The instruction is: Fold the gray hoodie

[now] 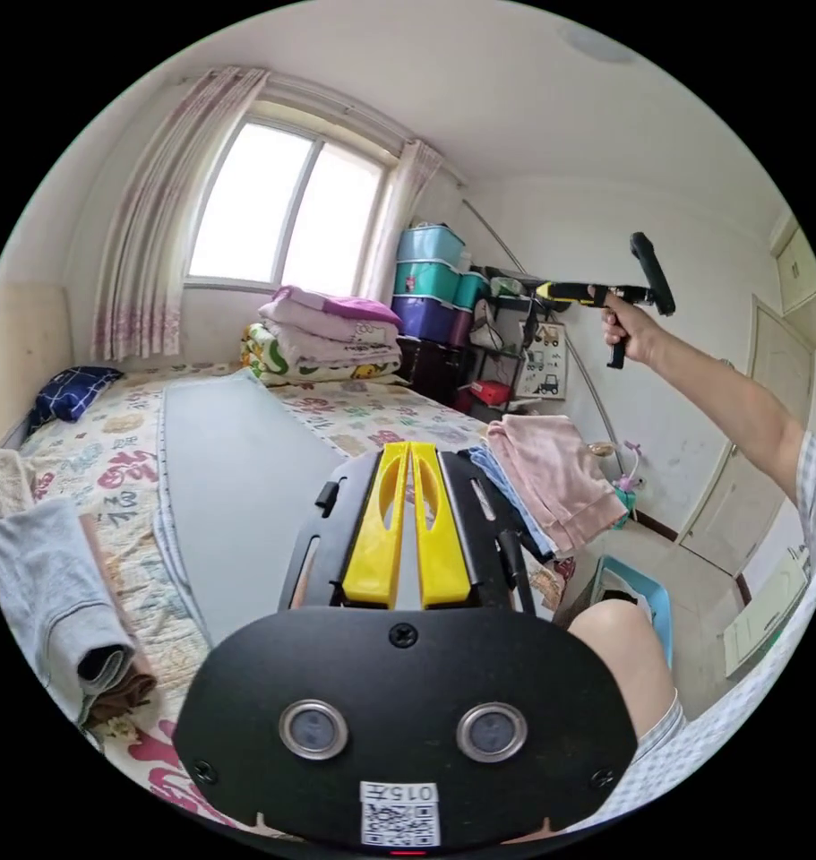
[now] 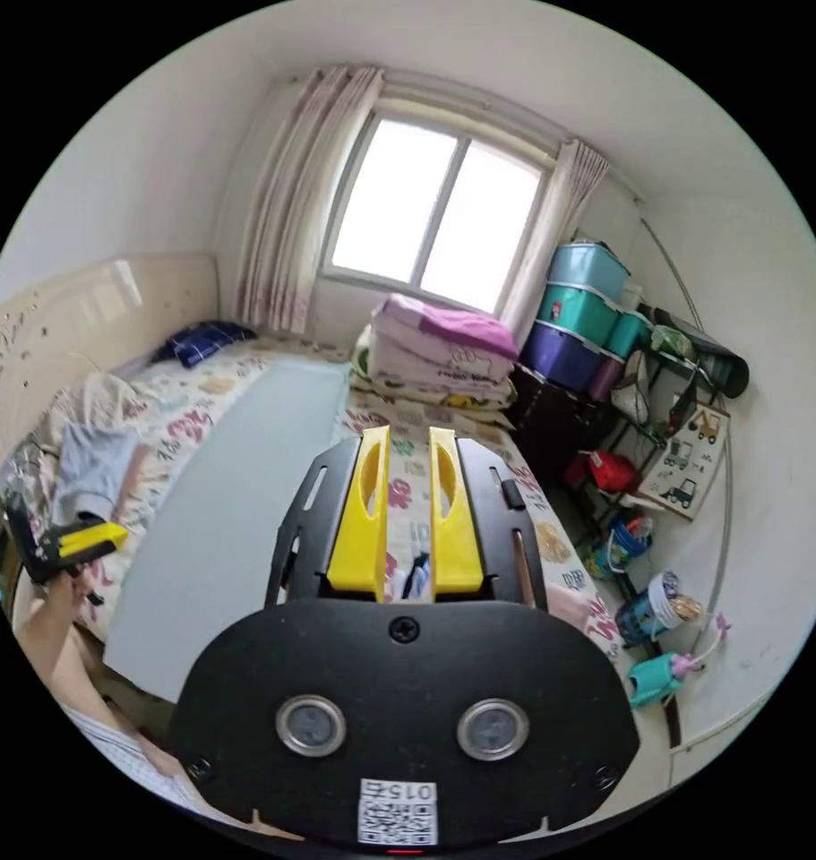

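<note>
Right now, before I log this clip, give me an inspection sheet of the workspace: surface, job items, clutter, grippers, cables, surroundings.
Surface: bed with patterned sheet; a plain gray mat lies flat along it, bare.
Job's things: a gray garment lies at the bed's edge beside the mat, partly folded, untouched; cannot tell if it is the hoodie.
Clutter: pink folded clothes at the bed's near corner; stacked blankets under the window; blue pillow.
Grippers: left gripper fingers together, holding nothing; right gripper fingers apart, empty, raised in the air.
Cables: nothing seen.
Surroundings: window with curtains, stacked storage bins, toys on the floor.
</note>
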The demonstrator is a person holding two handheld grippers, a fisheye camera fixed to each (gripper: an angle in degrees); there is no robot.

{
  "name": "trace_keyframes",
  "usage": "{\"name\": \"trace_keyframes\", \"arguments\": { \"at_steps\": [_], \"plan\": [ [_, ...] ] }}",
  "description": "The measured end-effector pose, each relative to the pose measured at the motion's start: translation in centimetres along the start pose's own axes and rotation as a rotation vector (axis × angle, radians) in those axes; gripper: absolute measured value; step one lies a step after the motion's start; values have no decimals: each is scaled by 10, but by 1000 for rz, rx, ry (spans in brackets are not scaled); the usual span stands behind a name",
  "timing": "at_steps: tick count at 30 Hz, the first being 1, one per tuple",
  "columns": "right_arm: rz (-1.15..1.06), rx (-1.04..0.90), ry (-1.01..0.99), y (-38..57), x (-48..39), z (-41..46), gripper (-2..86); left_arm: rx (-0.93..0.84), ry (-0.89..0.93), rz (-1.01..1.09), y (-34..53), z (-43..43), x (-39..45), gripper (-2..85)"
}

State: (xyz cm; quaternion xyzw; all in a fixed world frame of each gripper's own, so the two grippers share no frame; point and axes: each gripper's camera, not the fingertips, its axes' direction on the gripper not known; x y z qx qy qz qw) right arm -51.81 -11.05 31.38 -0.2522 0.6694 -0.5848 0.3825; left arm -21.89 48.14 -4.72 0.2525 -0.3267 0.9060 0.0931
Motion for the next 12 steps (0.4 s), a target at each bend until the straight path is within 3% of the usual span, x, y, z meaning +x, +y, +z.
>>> {"name": "trace_keyframes", "arguments": {
  "at_steps": [5, 12],
  "plan": [
    [-24, -257, 80, 62, 68, 95, 106, -129, 132, 23, -33, 112, 30, -7],
    [104, -313, 73, 61, 134, 164, 146, -264, 168, 88, -71, 233, 46, 4]
  ]
}}
